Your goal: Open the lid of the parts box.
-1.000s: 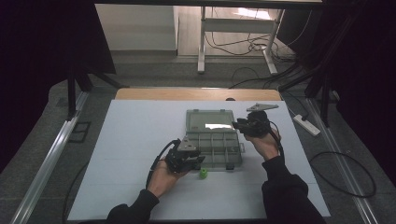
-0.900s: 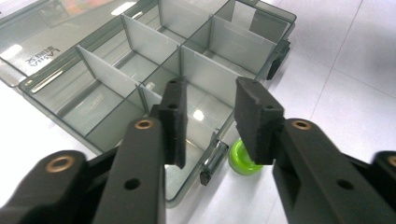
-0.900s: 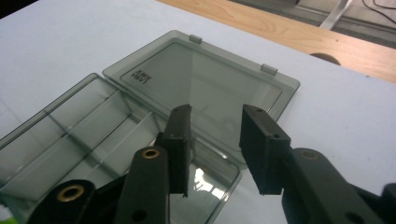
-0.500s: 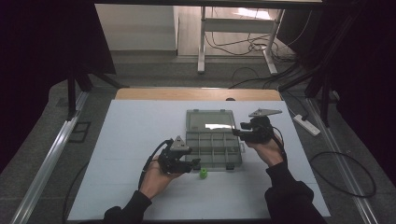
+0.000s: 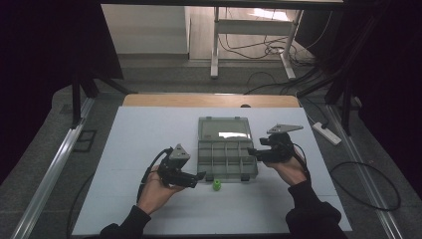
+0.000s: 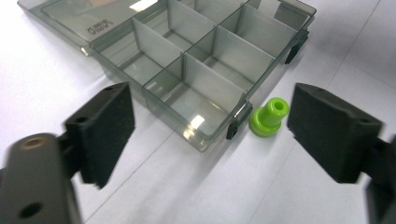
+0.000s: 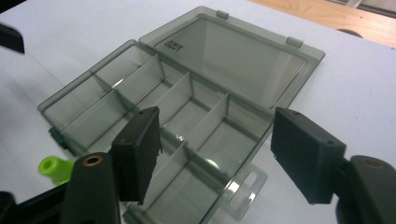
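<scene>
Jaws on both grippers have just been opening and now stand wide with nothing between them: the left gripper (image 5: 199,178) just off the box's near left corner, the right gripper (image 5: 252,151) at its right edge. Lying open on the table (image 5: 149,129), the clear compartment box (image 5: 228,158) has its long side running left to right, lid folded back away from the person. Just beside its near edge sits a small green plug (image 5: 217,185), its hollow narrow end tipped up and away from the left gripper.

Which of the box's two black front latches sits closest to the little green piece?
The black latch at the box's near corner, almost touching the green piece; the other latch sits farther along the front.
</scene>
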The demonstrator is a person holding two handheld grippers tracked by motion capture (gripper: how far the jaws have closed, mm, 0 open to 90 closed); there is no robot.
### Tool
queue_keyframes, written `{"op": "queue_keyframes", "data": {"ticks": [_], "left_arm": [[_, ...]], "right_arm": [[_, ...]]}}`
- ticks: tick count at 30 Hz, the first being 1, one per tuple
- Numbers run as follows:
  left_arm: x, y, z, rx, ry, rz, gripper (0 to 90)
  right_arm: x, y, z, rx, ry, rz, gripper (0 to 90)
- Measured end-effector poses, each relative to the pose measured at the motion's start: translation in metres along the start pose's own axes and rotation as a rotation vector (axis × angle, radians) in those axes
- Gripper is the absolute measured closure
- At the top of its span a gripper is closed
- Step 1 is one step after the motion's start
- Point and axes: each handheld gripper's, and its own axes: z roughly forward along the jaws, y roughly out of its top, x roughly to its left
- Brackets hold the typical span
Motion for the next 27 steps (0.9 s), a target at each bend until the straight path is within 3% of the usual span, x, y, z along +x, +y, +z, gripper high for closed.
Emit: {"op": "queue_keyframes", "data": {"ticks": [8, 17, 27], "left_arm": [[0.006, -0.007, -0.012, -0.007, -0.001, -0.027, 4.2], [0.007, -0.017, -0.024, -0.01, 0.009, -0.025, 0.7], [0.009, -0.031, -0.042, -0.057, 0.024, -0.046, 0.0]], "right_arm": [[0.008, -0.01, -0.009, 0.009, 0.011, -0.007, 21.2], [0.014, -0.023, -0.021, 0.02, 0.024, -0.007, 15.3], [0.024, -0.036, -0.031, 0.034, 0.025, -0.008, 5.4]]}}
